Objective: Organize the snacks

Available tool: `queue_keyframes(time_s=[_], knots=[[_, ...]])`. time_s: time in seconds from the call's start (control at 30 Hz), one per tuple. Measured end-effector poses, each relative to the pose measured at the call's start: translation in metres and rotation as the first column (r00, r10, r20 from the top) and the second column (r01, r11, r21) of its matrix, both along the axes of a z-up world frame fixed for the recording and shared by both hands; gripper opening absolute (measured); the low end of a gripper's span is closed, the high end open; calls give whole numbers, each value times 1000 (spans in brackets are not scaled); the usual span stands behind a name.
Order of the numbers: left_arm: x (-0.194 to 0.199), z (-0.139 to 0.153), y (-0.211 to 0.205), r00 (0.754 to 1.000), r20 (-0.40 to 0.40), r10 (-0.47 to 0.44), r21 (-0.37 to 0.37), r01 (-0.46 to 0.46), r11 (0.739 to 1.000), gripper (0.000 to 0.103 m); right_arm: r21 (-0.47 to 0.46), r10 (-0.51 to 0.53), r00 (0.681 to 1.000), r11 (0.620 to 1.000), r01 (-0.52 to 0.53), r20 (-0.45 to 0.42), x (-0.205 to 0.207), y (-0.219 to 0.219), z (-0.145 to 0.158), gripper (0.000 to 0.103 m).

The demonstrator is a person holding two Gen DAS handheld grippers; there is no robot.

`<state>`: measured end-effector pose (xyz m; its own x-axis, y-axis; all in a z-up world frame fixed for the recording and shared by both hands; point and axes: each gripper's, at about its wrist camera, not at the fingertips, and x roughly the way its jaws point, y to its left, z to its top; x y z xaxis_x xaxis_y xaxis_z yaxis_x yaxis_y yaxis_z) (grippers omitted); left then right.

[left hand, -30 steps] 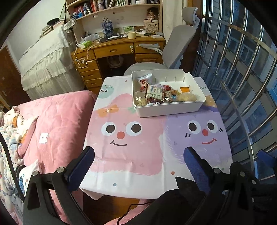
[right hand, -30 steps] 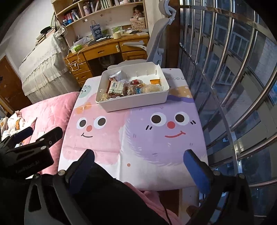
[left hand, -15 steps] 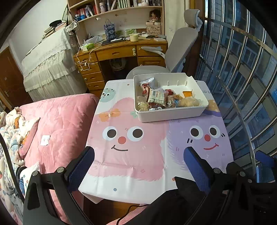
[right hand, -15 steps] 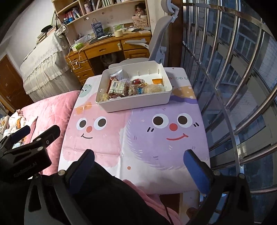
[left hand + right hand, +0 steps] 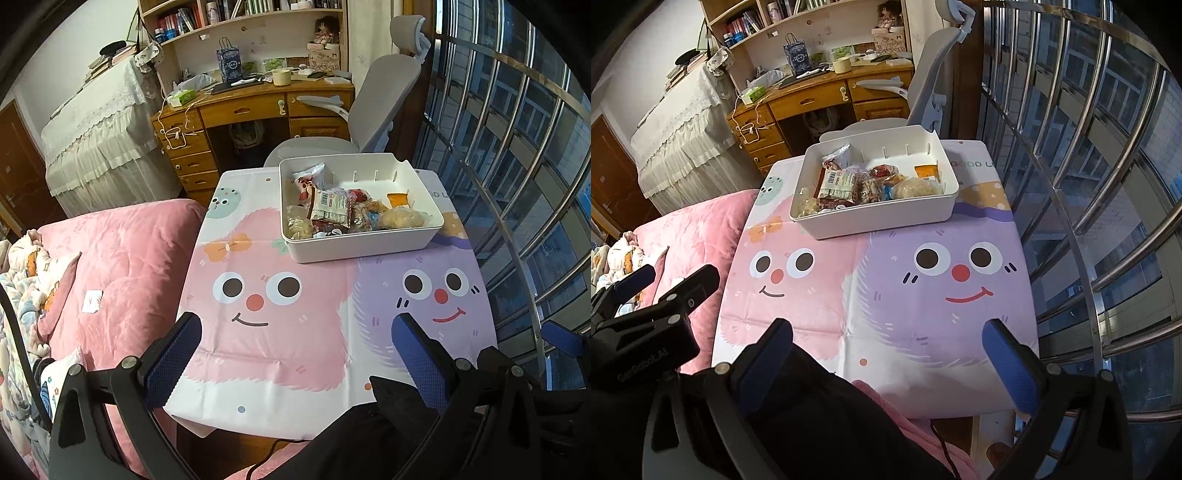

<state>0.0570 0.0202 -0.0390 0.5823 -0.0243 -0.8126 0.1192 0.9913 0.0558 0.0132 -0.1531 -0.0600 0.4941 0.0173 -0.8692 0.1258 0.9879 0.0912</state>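
Note:
A white plastic bin (image 5: 354, 245) (image 5: 875, 221) sits at the far end of a small table covered by a pink and purple cartoon-face cloth (image 5: 295, 332) (image 5: 923, 306). Several wrapped snacks (image 5: 332, 206) (image 5: 842, 184) lie inside it, among them a pale round bun (image 5: 400, 218) and an orange packet (image 5: 927, 171). My left gripper (image 5: 297, 332) hangs open over the near edge of the table, nothing between its blue pads. My right gripper (image 5: 886, 332) is open too, above the near right part of the cloth. The left gripper (image 5: 646, 306) shows at the left of the right wrist view.
A pink quilted bed (image 5: 122, 266) adjoins the table's left side. A curved steel window grille (image 5: 1089, 184) runs close along the right. Behind the table stand a grey office chair (image 5: 373, 110), a cluttered wooden desk (image 5: 240, 110) and a lace-covered piece of furniture (image 5: 99, 140).
Both grippers have pulled back and risen slightly from the table, so the bin looks a little farther off. Both stay open. The bin and snacks have not moved.

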Motion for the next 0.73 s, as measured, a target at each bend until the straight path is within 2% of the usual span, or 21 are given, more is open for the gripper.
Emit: queue_keyframes(time_s=[0.73], knots=[[5, -8, -2, 1000, -13, -6, 3, 6, 1000, 102, 4, 2, 1000, 1000, -2, -25, 6, -3, -5, 103]])
